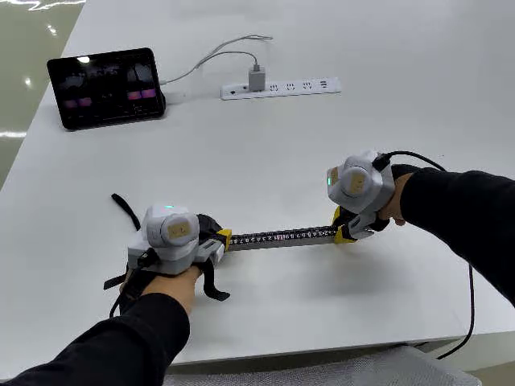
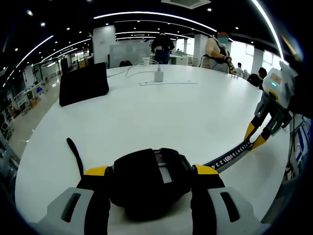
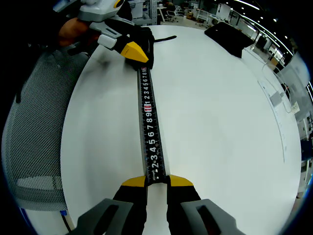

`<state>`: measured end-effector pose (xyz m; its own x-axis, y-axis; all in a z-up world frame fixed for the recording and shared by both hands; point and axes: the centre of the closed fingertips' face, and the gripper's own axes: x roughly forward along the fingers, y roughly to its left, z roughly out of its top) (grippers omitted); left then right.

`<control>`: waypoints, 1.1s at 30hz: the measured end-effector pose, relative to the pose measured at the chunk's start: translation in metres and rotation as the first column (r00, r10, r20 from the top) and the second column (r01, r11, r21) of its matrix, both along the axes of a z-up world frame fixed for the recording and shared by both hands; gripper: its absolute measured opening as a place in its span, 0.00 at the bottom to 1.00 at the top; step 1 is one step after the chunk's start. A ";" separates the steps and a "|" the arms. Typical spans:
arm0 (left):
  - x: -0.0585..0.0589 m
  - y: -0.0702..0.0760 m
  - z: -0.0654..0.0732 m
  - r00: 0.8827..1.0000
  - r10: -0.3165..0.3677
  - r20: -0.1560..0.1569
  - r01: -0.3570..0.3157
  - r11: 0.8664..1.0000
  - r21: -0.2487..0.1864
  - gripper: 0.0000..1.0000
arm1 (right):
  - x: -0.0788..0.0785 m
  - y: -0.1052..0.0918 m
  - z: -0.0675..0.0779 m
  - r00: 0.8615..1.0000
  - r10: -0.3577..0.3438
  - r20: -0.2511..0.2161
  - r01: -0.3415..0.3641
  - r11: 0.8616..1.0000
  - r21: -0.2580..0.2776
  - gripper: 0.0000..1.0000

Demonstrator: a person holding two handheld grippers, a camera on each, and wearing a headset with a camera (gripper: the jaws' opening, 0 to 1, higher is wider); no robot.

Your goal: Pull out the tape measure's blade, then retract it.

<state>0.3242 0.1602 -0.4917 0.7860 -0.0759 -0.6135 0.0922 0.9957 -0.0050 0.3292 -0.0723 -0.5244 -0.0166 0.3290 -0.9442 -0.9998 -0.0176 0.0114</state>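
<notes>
A black tape measure case (image 2: 149, 178) sits on the white table, clamped between my left gripper's (image 2: 150, 171) yellow-tipped fingers (image 2: 95, 171). In the head view the left gripper (image 1: 216, 240) is at the near left with the case (image 1: 208, 227) under it. The dark blade (image 1: 282, 236) with white numbers runs right from the case to my right gripper (image 1: 344, 231), which is shut on the blade's end. In the right gripper view the blade (image 3: 148, 127) stretches away from my right gripper (image 3: 156, 180) to the case (image 3: 142, 45). A black wrist strap (image 1: 125, 211) trails from the case.
A dark tablet (image 1: 106, 87) stands at the far left of the table (image 1: 265, 145). A white power strip (image 1: 282, 87) with a plugged charger and cable lies at the back middle. A mesh chair seat (image 1: 338, 371) is just below the near table edge.
</notes>
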 end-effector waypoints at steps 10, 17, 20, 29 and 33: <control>-0.001 0.000 0.000 1.000 -0.010 -0.001 0.010 1.000 -0.005 0.62 | 0.000 0.005 -0.001 1.000 -0.011 -0.003 0.011 1.000 0.005 0.11; -0.001 -0.001 0.000 1.000 -0.010 -0.001 0.010 1.000 -0.006 0.62 | 0.000 0.008 -0.001 1.000 -0.010 -0.003 0.010 1.000 0.007 0.11; -0.001 -0.001 0.000 1.000 -0.010 -0.001 0.010 1.000 -0.005 0.62 | -0.001 0.009 -0.001 1.000 -0.006 -0.001 0.006 1.000 0.011 0.11; -0.002 -0.001 -0.001 1.000 -0.012 -0.003 0.012 1.000 -0.013 0.62 | 0.000 0.014 -0.001 1.000 -0.014 -0.001 0.014 1.000 0.018 0.11; -0.002 -0.001 -0.001 1.000 -0.018 0.000 0.018 1.000 -0.014 0.62 | -0.001 0.016 -0.001 1.000 -0.017 0.001 0.017 1.000 0.018 0.11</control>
